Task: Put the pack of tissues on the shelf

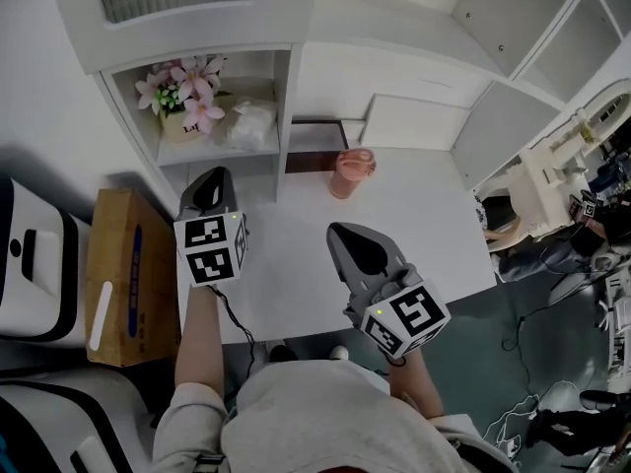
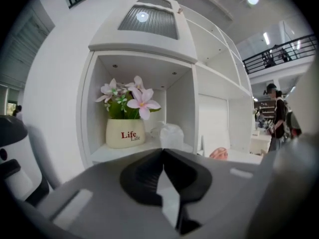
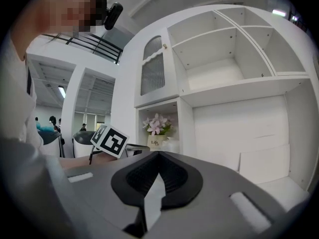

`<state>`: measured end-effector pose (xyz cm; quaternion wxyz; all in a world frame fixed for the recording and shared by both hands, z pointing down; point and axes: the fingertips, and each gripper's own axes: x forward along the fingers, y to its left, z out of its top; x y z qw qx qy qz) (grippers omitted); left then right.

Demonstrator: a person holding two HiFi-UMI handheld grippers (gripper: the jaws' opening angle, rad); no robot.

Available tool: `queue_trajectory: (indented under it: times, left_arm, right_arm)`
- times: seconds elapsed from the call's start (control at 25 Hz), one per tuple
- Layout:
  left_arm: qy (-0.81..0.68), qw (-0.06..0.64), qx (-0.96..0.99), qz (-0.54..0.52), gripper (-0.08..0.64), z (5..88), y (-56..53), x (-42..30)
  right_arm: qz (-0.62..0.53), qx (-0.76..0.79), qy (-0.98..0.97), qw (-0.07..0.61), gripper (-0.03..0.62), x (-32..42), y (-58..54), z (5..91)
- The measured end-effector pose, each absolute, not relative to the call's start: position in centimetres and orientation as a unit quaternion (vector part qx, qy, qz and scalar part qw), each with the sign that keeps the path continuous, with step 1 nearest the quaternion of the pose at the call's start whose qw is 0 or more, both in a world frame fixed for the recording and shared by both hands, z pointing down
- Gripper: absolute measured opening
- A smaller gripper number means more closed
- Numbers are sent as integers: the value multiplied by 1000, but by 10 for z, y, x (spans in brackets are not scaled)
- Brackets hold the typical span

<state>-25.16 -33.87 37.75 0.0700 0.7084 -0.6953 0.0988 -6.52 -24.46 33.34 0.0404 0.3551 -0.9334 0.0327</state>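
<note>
1. The white crinkly plastic pack of tissues [image 1: 251,124] lies inside the lower cubby of the white shelf unit [image 1: 212,156], on its floor. It sits toward the right side, just beside the cream ceramic pot of pink flowers [image 1: 187,116], and no gripper touches it. It looks like a rounded lump, so I cannot tell its long axis.
2. Seen along the left gripper [image 2: 162,151], the pack lies straight ahead and a shade right of the jaw tips, deeper in the cubby.
3. The left gripper's jaws are pressed together with nothing between them. In the head view it sits just outside the cubby's front edge, much nearer the pack than the other.
4. The right gripper [image 3: 159,153] is also closed and empty. It hangs over the white table [image 1: 414,215], well apart from the shelf.
5. By my reading the placement looks done, and what remains is backing away.
6. The cubby's right wall and front lip are the nearby edges. Open tabletop lies behind, with a pink lidded cup [image 1: 349,172] off to the right.
</note>
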Motion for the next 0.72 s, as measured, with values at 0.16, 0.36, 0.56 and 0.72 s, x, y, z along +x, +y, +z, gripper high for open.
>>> queue_trajectory:
  times: [0.16,0.36,0.56,0.72]
  left_arm:
    - [-689,76,716,82,2,368,-309,-249]
    - [-685,66,724,49,0,346,-267,-247]
    - [-691,40,721,36,-2,324,-227,-243]
    - [-699,14,714,39,-2,312,-195,-233]
  right_arm:
    - [35,326,-944,38,2,-75,-234,333]
    - [34,292,-955,32,2,-86,-219,329]
    - [31,258,-965,29,2,-98,-204,325]
    - [28,229,-973,23,2,-107,-191,321]
